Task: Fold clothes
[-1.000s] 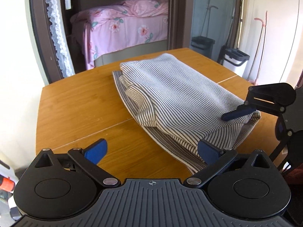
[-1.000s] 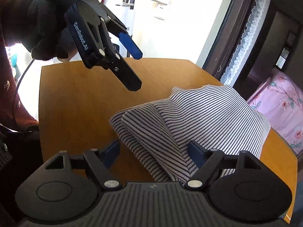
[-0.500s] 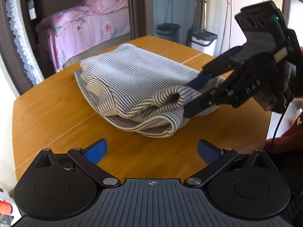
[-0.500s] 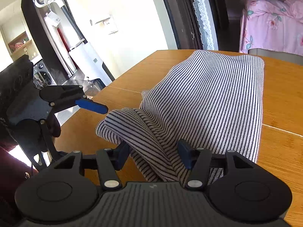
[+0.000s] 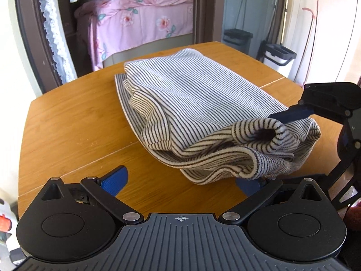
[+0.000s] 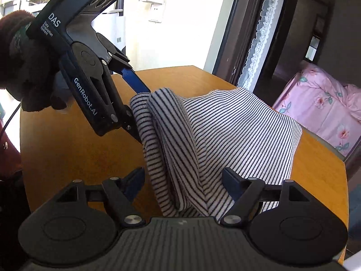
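Note:
A folded black-and-white striped garment (image 5: 191, 103) lies on the wooden table (image 5: 67, 131). My left gripper (image 5: 182, 180) is open at the garment's near corner, and its right pad (image 5: 250, 185) is tucked under the hanging edge. In the right wrist view the left gripper (image 6: 143, 115) straddles a raised fold of the garment (image 6: 225, 131), one blue finger (image 6: 135, 83) above it and one below. My right gripper (image 6: 183, 180) has the bunched end of the garment between its jaws, which are opening. Its upper finger (image 5: 291, 114) rests on top of the fold.
A doorway with a lace curtain (image 5: 52, 40) opens onto a bed with pink floral bedding (image 5: 140, 20). Bins (image 5: 277, 56) and brooms stand past the table's far right corner. A gloved hand (image 6: 20, 63) holds the left gripper. Bare wood lies left of the garment.
My left gripper has closed in from the side and now straddles the raised fold. My right gripper's jaws stand wider around the bunched end than half a second ago.

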Demonstrator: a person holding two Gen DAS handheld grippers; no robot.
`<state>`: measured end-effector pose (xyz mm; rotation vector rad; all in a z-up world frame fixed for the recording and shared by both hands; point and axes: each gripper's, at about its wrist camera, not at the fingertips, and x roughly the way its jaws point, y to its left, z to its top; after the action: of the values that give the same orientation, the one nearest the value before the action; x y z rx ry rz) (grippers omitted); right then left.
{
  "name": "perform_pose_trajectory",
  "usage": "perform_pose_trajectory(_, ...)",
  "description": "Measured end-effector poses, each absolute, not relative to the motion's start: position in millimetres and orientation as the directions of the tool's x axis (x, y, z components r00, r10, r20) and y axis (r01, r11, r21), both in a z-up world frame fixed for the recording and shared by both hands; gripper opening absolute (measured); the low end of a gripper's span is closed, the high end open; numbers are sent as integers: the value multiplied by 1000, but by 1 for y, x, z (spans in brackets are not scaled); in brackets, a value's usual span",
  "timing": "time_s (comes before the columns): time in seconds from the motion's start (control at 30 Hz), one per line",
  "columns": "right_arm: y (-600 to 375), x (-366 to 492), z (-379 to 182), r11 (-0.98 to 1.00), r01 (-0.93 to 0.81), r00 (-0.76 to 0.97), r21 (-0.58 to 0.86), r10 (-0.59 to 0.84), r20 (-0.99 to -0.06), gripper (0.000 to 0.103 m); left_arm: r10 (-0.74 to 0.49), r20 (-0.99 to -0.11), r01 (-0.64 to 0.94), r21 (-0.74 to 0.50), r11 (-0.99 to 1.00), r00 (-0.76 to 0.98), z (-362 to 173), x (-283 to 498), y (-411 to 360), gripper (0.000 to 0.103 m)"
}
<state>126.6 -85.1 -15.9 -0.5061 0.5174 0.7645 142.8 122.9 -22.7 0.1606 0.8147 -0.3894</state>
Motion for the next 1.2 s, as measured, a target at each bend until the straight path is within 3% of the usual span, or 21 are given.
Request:
perform_pose_trajectory(0.03,-83,127,-17,614,-744,626,-264,503,-596,69,-280,-734,393,-20,919,619,-23,144,123,103)
perform_pose_trajectory(0.07,-82,129,-17,611,-735,644,-294,491,-587,47,-285,-733,388,-31,921,617,-23,145,124,103)
perform_pose_trajectory(0.17,-88,138,-5,607,-722,665,-332,478,-574,34,-319,-708,396,-60,916,630,-12,141,131,103)
perform_pose_trajectory(0.3,-99,144,6,562,-710,690,-424,433,-581,31,-387,-625,384,-148,911,678,16,140,156,103)
perform_pose_trajectory(0.5,-99,131,3,436,-759,645,-483,401,-651,28,-396,-543,377,-153,914,740,37,185,158,103)
perform_pose_trajectory(0.6,-99,117,16,381,-768,639,-514,411,-650,27,-414,-595,433,-121,893,688,16,216,134,103)
perform_pose_trajectory(0.7,-104,110,48,348,-767,641,-539,415,-645,25,-358,-672,459,-31,888,648,-15,232,121,102)
perform_pose_trajectory(0.97,-84,145,132,236,-819,569,-524,460,-682,24,-505,-671,547,-174,819,542,-39,224,151,101)
perform_pose_trajectory(1.1,-54,206,117,167,-866,489,-471,475,-731,24,-520,-670,567,-176,804,529,-45,218,160,86)
perform_pose_trajectory(1.2,-33,253,86,197,-874,482,-444,467,-741,25,-534,-667,587,-175,791,520,-48,214,162,86)
